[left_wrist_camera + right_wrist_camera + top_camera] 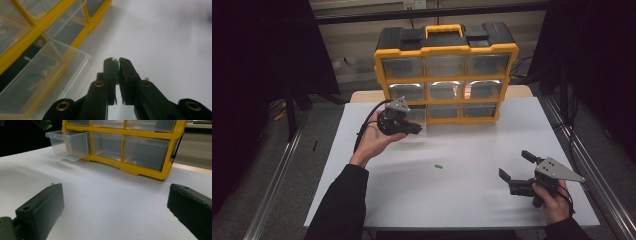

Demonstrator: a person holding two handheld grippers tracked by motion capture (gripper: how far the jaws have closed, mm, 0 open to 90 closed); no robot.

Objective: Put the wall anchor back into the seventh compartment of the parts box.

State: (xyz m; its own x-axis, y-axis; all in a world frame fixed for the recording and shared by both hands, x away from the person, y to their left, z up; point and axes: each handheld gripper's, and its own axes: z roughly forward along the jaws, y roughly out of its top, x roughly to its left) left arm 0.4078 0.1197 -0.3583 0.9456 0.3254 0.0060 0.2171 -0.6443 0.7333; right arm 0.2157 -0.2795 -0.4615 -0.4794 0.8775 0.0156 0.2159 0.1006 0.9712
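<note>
Spreading across the scene, a white rectangular tabletop (462,195) is seen carrying a yellow-framed plastic organiser cabinet with clear drawers and a black top (446,75) at its far edge. From the bottom-left corner of that cabinet, a clear plastic drawer (67,143) is pulled out, and a small green piece is seen lying inside it. Just in front of that drawer, the left tool (117,61) is held above the tabletop, its jaws drawn narrow and clamped on a small green plastic piece (116,62). Well in front of the cabinet, toward its right side, the right tool (516,165) is held low with its jaws spread wide and nothing between them. Another tiny green piece (438,167) is seen on the tabletop, in front of the cabinet's middle.
</note>
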